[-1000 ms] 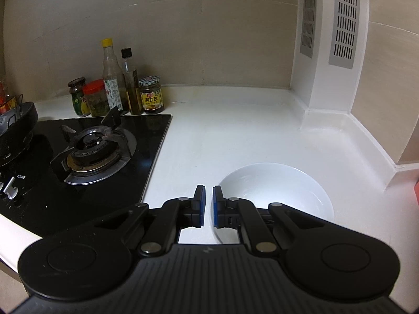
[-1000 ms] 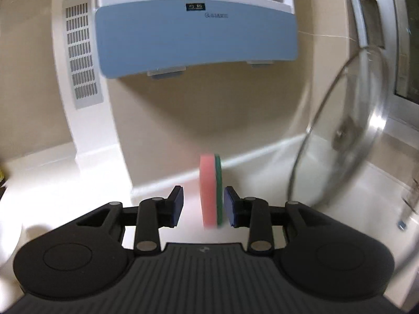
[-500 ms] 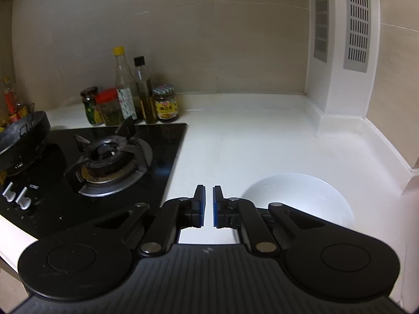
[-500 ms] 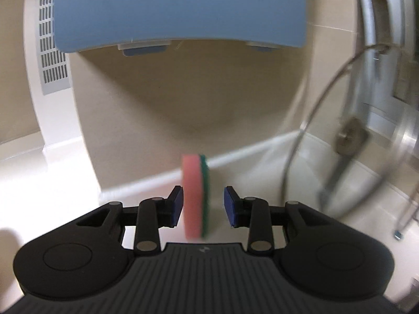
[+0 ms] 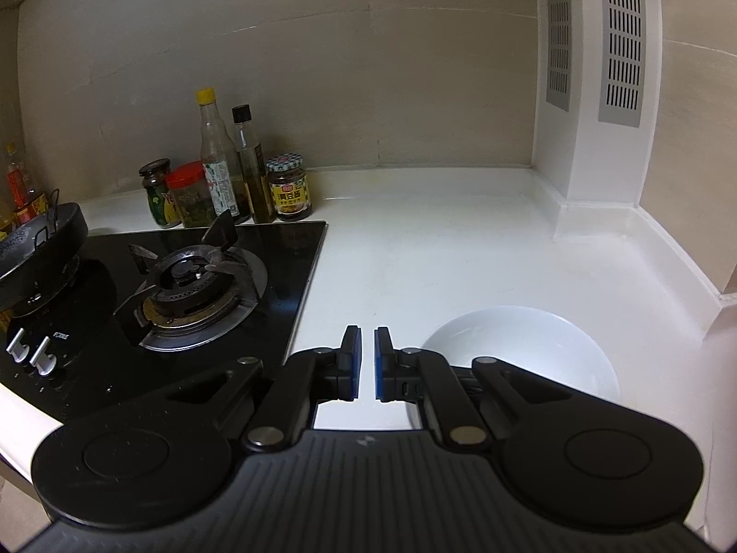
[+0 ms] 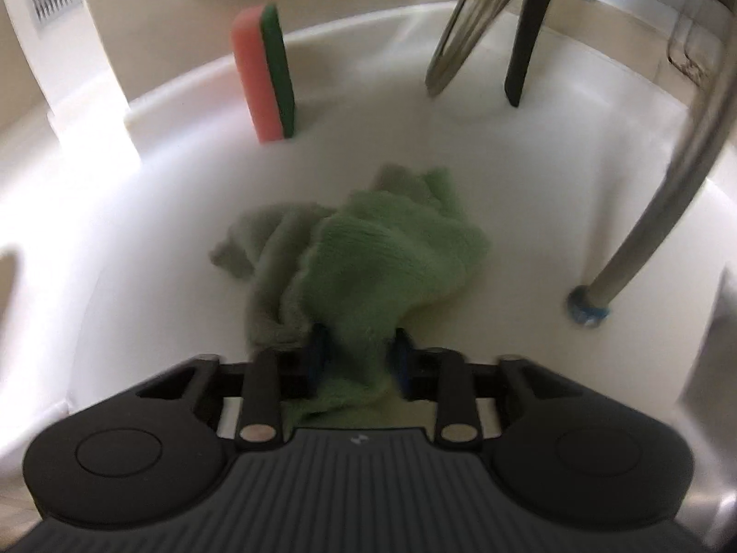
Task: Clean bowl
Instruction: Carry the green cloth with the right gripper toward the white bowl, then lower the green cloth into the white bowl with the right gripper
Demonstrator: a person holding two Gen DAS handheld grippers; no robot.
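- Bowl (image 5: 520, 345): white, empty, set on the white surface (image 5: 437, 253) to the right of the hob; its near rim is cut off behind the left tool's body, and white on white makes its far edge faint.
- Left tool (image 5: 364, 357): held above the surface just left of the bowl; jaws drawn nearly together with only a narrow slit between the blue pads, nothing between them.
- Right tool (image 6: 357, 355): lowered onto a green cloth (image 6: 382, 258); its jaws have just been closing, and a fold of the cloth is bunched between them, clenched. The pads are largely buried in the pile.
- Green cloth: crumpled on the white surface, a paler greyish fold at its left; detail softened by blur.
- Sponge (image 6: 265, 73): pink with a green scouring face, stood on edge against the raised back ledge, well behind the cloth.
- Glass lid (image 6: 465, 18): leaned at the back right, mostly cut off at the top edge; a dark strut beside it cannot be identified.
- Tap spout (image 6: 663, 198): curved metal, its upper part out of frame, its end tipped in blue.
- Hob (image 5: 152, 295): black glass, one burner fully seen; a dark pan (image 5: 37, 249) is cropped at the left.
- Condiment bottles and jars (image 5: 230, 179): clustered at the wall behind the hob.
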